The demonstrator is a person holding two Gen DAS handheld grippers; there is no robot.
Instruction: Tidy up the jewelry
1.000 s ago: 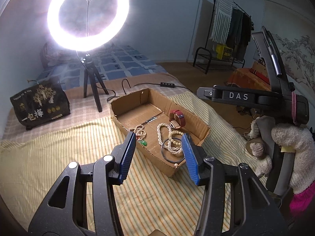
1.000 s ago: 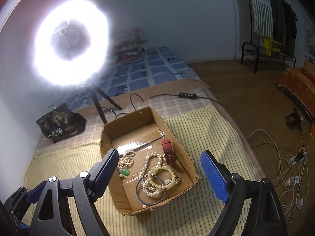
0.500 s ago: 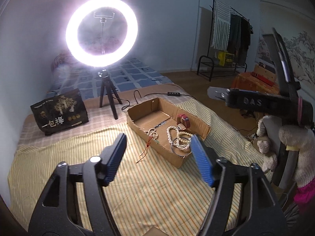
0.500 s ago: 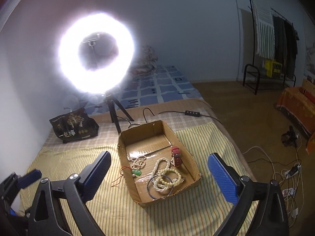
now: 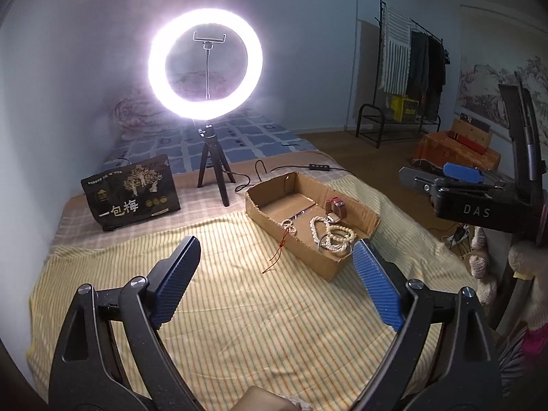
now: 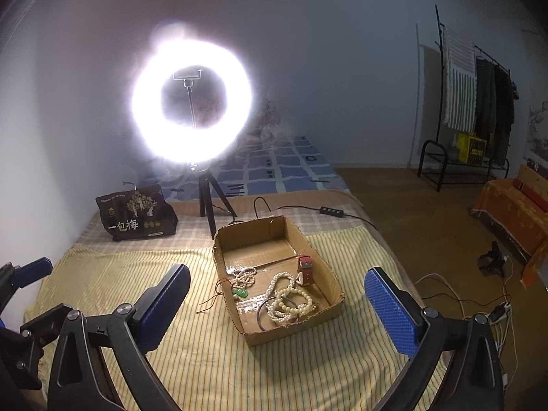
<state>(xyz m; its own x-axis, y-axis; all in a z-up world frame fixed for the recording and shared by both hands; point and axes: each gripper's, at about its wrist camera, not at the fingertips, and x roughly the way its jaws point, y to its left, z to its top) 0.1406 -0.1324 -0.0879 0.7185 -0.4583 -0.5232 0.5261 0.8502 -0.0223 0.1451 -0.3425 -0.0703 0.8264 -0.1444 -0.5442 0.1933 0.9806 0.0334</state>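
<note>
An open cardboard box (image 5: 363,214) (image 6: 337,294) sits on the striped yellow bed cover. In it lie a pearl necklace (image 5: 334,234) (image 6: 286,296), a dark bangle (image 6: 265,313), a red-strapped watch (image 5: 337,205) (image 6: 304,269), and a bead string with a green pendant (image 6: 241,279). Its red cord (image 5: 277,255) hangs over the box's left wall. My left gripper (image 5: 275,274) is open and empty, held back from the box. My right gripper (image 6: 277,303) is open and empty, above and short of the box. It also shows at the right of the left wrist view (image 5: 462,174).
A lit ring light on a tripod (image 5: 205,68) (image 6: 191,102) stands behind the box. A black snack bag (image 5: 132,193) (image 6: 137,212) lies at the back left. A cable with a switch (image 6: 330,210) runs behind the box. The bed's edge and floor cables (image 6: 479,304) are at right.
Both grippers have pulled back and up from the box, and the left one has opened wider. The bead string's red cord now hangs out over the box wall.
</note>
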